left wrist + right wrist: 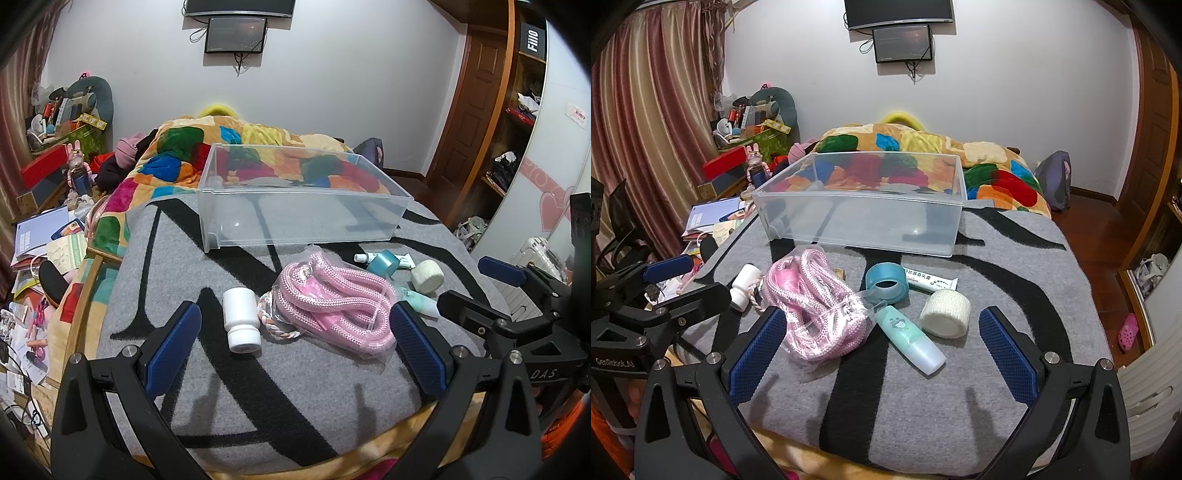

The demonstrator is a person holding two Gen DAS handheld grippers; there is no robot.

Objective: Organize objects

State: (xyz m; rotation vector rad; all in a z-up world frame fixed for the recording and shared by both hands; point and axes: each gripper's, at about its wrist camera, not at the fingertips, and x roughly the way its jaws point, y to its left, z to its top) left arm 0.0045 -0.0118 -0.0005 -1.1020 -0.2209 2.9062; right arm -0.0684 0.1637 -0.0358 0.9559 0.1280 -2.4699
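Left tool (291, 328): jaws spread wide, nothing held, hovering over the near edge of the bed (155, 295).
Right tool (881, 339): jaws likewise spread wide, nothing held.

Nearest to left tool, at 12 o'clock just ahead: white bottle (242, 320), lying down, long axis pointing near to far, cap end nearest. Just beside it at 1 o'clock: bagged pink rope (332, 299).

Nearest to right tool, at 12 o'clock between the fingers: green tube (910, 339), long axis running 10 to 4 o'clock. At 1 o'clock: gauze roll (946, 313). Farther: blue tape ring (886, 285), ointment tube (932, 283).

Farthest, 12 o'clock: clear bin (857, 229), open-topped, nothing visible inside. All loose items outside it; likely destination.
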